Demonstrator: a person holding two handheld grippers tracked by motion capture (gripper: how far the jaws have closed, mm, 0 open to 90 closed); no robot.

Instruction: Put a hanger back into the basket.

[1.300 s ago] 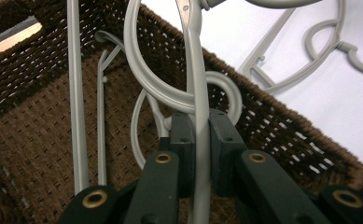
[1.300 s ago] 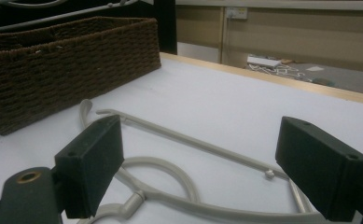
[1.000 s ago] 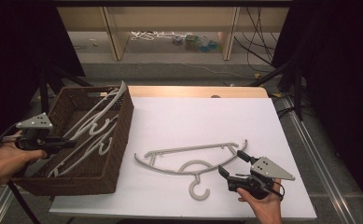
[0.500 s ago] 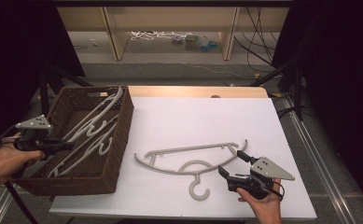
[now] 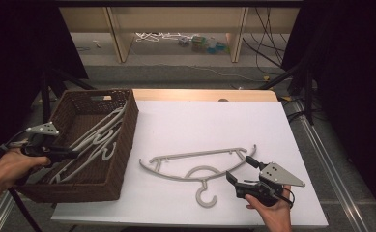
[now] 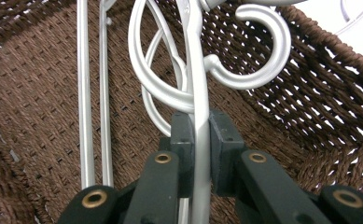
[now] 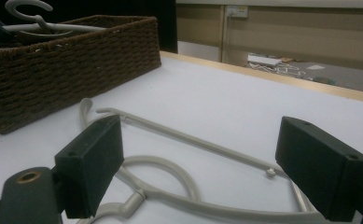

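At the left of the bench point(image 5: 214, 121), the left gripper point(image 5: 62, 153) reaches into a brown wicker basket point(image 5: 122, 145), its jaws clamped tight on the thin bar of a silver-grey hanger point(image 6: 198, 93) that lies among other hangers point(image 5: 96, 137) in the basket (the left gripper view shows the bar pinched between the two black pads, the hook curling just beyond them). The held hanger appears to rest against the basket's woven wall, though the close view makes contact hard to judge. At the bench's near right edge, the right gripper point(image 5: 238, 169) is held in a hand point(image 5: 272, 212) with its jaws spread wide and holding nothing. A pale hanger point(image 5: 200, 166) lies flat on the white bench top just beyond those jaws, hook pointing toward the person, well apart from the basket.
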